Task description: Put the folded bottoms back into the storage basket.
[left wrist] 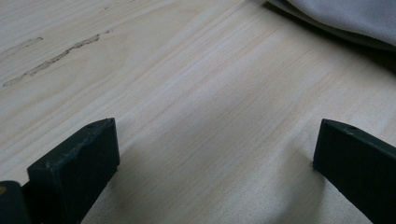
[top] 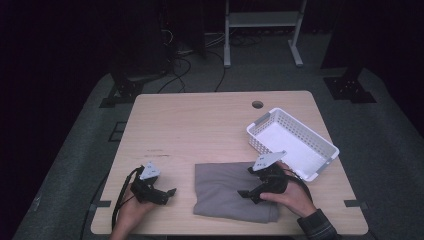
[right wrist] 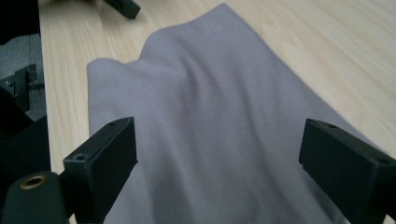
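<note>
Nearest the person's side of the table (top: 210, 115), the left gripper (top: 169, 194) is sitting low over bare wood near the front edge, its jaws standing wide apart and holding nothing; in the left gripper view, open tabletop is lying between the two jaws, with the near edge of the grey cloth (left wrist: 355, 18) showing at the upper right, apart from them. The right gripper (top: 246, 194) is hovering over the folded grey cloth (top: 230, 192), which is lying flat on the front middle of the table, its near edge running close to the table's front edge and its left edge facing the left gripper across a strip of bare wood. In the right gripper view, its jaws are also standing spread, with the cloth (right wrist: 210, 121) stretching away between them and gripped by neither; whether they are touching the fabric cannot be told. Just beyond the cloth's far right corner, the white basket (top: 320, 142) is standing at an angle, reaching close to the table's right edge. Farther out, the left and middle of the table are lying open up to the far edge, where a small round hole (top: 257, 104) is showing.
</note>
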`<state>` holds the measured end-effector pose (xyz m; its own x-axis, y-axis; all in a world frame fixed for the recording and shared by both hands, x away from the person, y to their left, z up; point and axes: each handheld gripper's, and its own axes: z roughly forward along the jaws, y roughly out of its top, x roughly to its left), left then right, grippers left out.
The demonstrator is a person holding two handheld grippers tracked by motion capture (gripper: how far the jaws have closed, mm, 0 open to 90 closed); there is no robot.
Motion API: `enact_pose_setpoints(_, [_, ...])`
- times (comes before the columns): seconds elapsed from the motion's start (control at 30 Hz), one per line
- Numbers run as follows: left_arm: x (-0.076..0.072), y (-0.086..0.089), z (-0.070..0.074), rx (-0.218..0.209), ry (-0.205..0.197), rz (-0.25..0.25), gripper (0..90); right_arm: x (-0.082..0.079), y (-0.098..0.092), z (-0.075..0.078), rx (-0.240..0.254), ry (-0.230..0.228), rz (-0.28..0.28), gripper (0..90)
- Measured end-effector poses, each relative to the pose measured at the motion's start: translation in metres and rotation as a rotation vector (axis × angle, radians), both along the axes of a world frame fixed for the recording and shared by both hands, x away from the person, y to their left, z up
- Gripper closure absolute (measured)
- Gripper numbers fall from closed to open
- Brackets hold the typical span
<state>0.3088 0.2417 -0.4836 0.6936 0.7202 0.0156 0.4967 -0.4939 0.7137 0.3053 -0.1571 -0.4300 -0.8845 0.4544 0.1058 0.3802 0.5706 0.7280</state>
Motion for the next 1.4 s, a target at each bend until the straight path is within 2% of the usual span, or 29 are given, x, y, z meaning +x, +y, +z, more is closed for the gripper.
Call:
enact_pose_setpoints(0.4, [0.0, 0.0, 0.0, 0.0, 0.0, 0.0, 0.0, -0.001, 0.013, -0.02, -0.075, 0.014, 0.027, 9.9])
enact_pose_setpoints(0.63, [0.0, 0.0, 0.0, 0.0, 0.0, 0.0, 0.0, -0.002, 0.018, -0.027, -0.076, 0.035, 0.048, 9.7])
enact_pose_setpoints(0.77, [0.0, 0.0, 0.0, 0.0, 0.0, 0.0, 0.0, -0.005, 0.024, -0.033, -0.108, 0.05, 0.081, 4.0])
enact_pose_setpoints(0.9, [0.0, 0.0, 0.0, 0.0, 0.0, 0.0, 0.0, -0.011, 0.033, -0.04, -0.186, 0.008, 0.113, 0.0])
enact_pose_setpoints(0.97, [0.0, 0.0, 0.0, 0.0, 0.0, 0.0, 0.0, -0.012, 0.034, -0.04, -0.196, 0.006, 0.111, 0.0])
enact_pose_setpoints(1.0, [0.0, 0.0, 0.0, 0.0, 0.0, 0.0, 0.0, -0.014, 0.035, -0.041, -0.218, -0.019, 0.125, 0.0])
enact_pose_setpoints(1.17, [0.0, 0.0, 0.0, 0.0, 0.0, 0.0, 0.0, -0.016, 0.035, -0.042, -0.225, -0.041, 0.12, 0.0])
enact_pose_setpoints(1.23, [0.0, 0.0, 0.0, 0.0, 0.0, 0.0, 0.0, -0.018, 0.035, -0.042, -0.223, -0.04, 0.111, 2.5])
enact_pose_setpoints(1.33, [0.0, 0.0, 0.0, -0.001, 0.0, 0.0, 0.0, -0.022, 0.033, -0.039, -0.214, -0.048, 0.119, 15.9])
enact_pose_setpoints(1.37, [0.0, 0.0, 0.0, -0.001, 0.0, 0.0, 0.0, -0.022, 0.033, -0.039, -0.214, -0.048, 0.119, 15.9])
enact_pose_setpoints(1.4, [0.0, 0.0, 0.0, 0.0, -0.001, 0.0, 0.0, -0.024, 0.032, -0.038, -0.205, -0.049, 0.116, 21.4])
